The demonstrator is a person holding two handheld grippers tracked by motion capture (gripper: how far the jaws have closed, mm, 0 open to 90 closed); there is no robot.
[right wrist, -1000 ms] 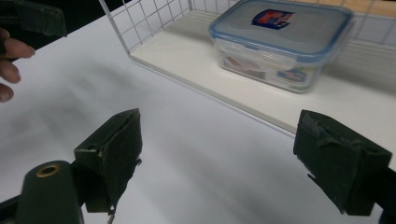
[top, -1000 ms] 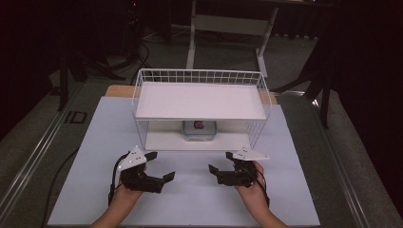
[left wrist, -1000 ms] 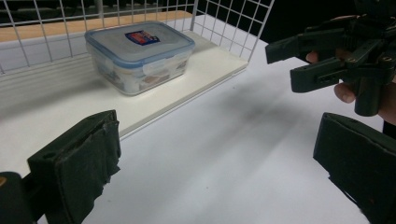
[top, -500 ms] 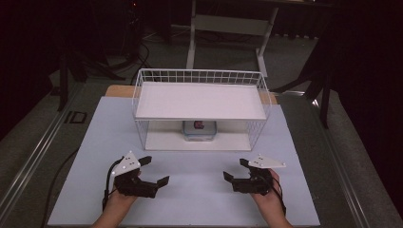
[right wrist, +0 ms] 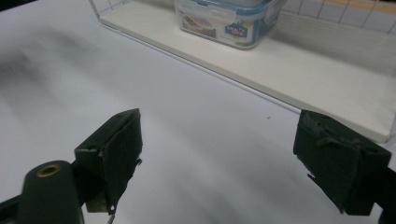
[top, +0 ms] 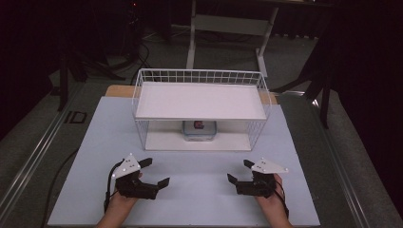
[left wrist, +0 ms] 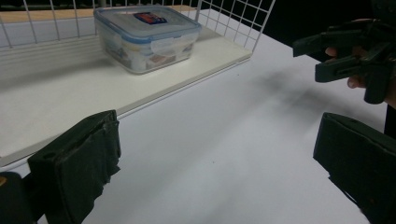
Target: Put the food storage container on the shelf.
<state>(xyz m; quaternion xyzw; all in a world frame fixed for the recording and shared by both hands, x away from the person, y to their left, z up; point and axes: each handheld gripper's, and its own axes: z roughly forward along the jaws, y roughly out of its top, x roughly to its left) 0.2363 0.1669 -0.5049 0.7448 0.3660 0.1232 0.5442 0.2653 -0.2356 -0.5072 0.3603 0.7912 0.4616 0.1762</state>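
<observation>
Left gripper (top: 153, 172): jaws spread wide, nothing between them, nothing touched; only bare white table top (top: 199, 164) under and between the pads. In the left gripper view its own two black padded jaws stand far apart at the bottom corners, pad foam looks rough and frayed on the inner faces. Right gripper (top: 237, 172): jaws also spread wide, empty, hovering just above or resting near the table, can't tell which; same worn black pads in the right gripper view.

Ahead of both jaw pairs, well apart from them: food container (top: 199, 129), clear plastic box, rounded corners, bluish lid with snap flaps and a red-blue label on top, dark and light contents seen through the wall, not identifiable. It sits upright on the white lower board (top: 164, 140) of the wire rack (top: 199, 76), near the back, roughly centred between the two grippers. In the left gripper view the container (left wrist: 147, 37) lies up and left of the jaws; in the right gripper view (right wrist: 226, 18) up and centre-right of them.

Rack: white wire basket frame, open toward the grippers, flat white upper shelf (top: 199, 100) directly over the container. Right gripper seen in the left gripper view (left wrist: 327, 58), off beyond the right jaw, held in a hand (left wrist: 390, 88)
</observation>
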